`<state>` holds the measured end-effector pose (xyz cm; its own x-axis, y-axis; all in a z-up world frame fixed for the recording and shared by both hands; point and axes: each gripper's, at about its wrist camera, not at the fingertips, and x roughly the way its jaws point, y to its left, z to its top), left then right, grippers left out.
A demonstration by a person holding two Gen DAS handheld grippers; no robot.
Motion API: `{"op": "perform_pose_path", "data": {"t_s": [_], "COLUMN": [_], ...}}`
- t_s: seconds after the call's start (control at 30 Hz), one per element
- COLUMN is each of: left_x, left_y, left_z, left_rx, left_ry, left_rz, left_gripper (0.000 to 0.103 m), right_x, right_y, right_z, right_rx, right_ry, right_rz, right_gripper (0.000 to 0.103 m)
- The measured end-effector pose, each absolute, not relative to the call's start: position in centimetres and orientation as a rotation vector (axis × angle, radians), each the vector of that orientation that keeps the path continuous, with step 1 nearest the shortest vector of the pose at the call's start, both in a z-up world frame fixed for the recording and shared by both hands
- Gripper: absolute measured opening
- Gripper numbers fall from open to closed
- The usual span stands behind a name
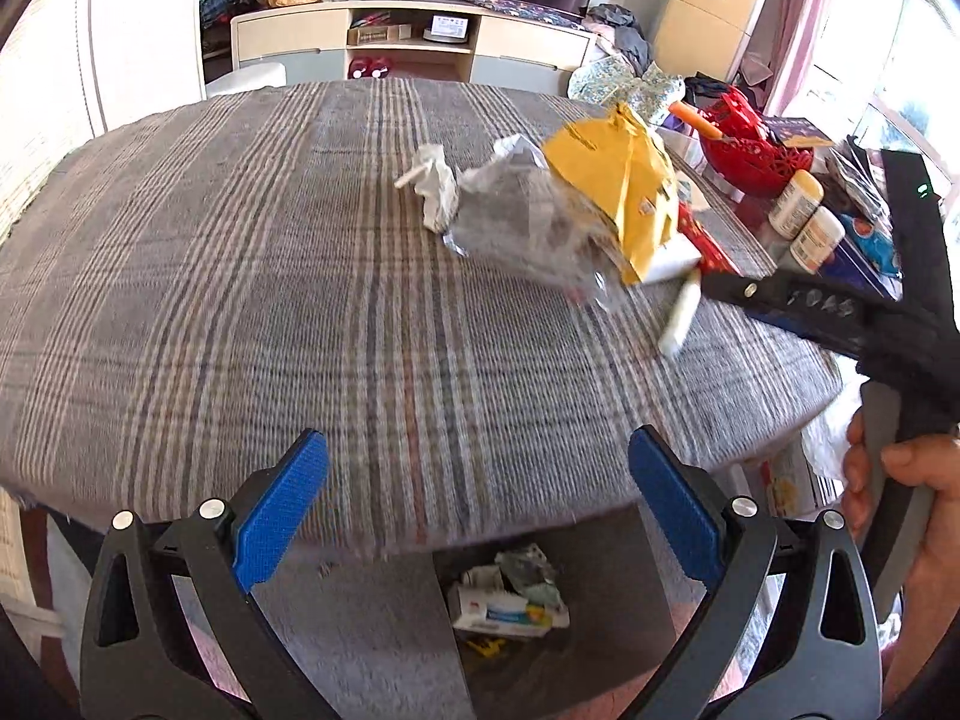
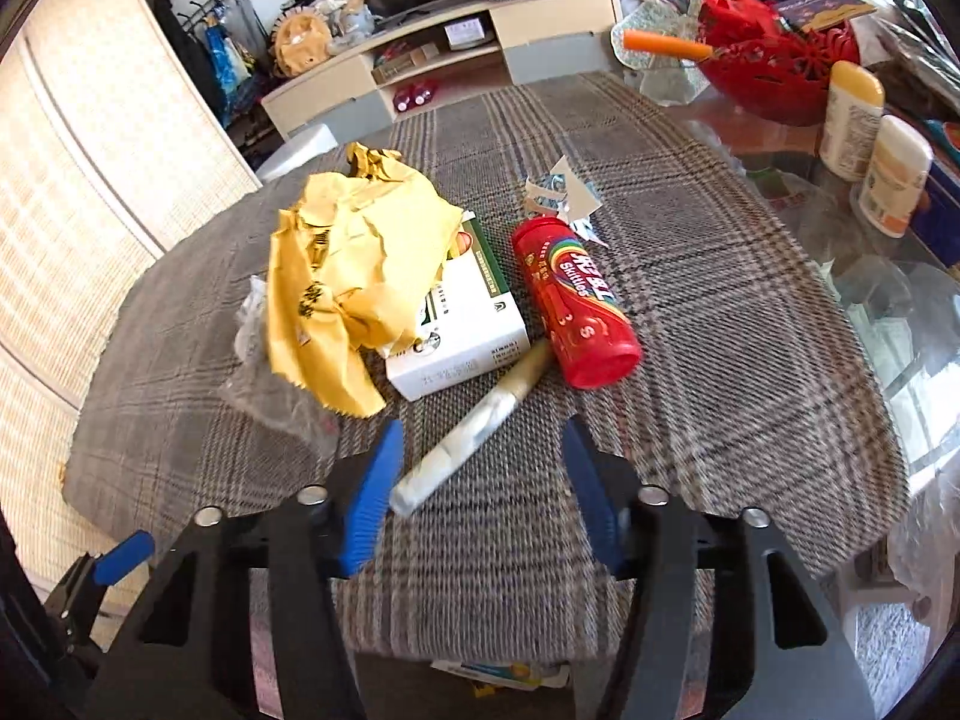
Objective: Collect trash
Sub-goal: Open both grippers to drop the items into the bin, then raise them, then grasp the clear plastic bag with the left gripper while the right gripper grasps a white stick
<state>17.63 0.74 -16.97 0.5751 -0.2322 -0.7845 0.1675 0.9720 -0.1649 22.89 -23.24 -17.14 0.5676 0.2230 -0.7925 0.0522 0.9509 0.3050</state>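
The jaws of the right gripper (image 2: 474, 495) stand wide apart, gripping nothing, with the near end of a rolled white wrapper (image 2: 474, 426) lying between them on the bench (image 2: 720, 324). Beyond it sit a yellow crumpled bag (image 2: 342, 276), white box (image 2: 462, 330) and red Skittles tube (image 2: 573, 306). The left gripper (image 1: 477, 507) is likewise spread and empty above the bench edge.

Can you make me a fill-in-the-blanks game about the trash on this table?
1. The Skittles tube is the colour ____.
2. The crumpled yellow paper lies partly on top of a white ____.
3. Both claws, left and right, are ____, holding nothing.
4. The white stick lies just in front of the ____ claw.

Missing words: red; box; open; right
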Motion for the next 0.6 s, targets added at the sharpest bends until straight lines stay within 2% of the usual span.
{"op": "perform_pose_path", "data": {"t_s": [0.13,0.47,0.6], "left_x": [19.2,24.0,26.1], "left_y": [1.0,1.3,0.9], "left_z": [-16.9,-16.7,-17.1], "left_rx": [-0.075,-0.106,-0.119], "left_ry": [0.926,0.920,0.928], "left_rz": [-0.221,-0.186,-0.195], "left_gripper": [0.095,0.095,0.095], "right_x": [24.5,24.4,23.6], "right_y": [-22.9,-20.1,-21.0], "right_z": [-18.7,-19.3,-19.3], "right_rx": [0.318,0.092,0.075], "right_ry": [1.007,0.952,0.956], "right_rz": [0.084,0.028,0.032], "right_gripper": [0.043,0.040,0.019]}}
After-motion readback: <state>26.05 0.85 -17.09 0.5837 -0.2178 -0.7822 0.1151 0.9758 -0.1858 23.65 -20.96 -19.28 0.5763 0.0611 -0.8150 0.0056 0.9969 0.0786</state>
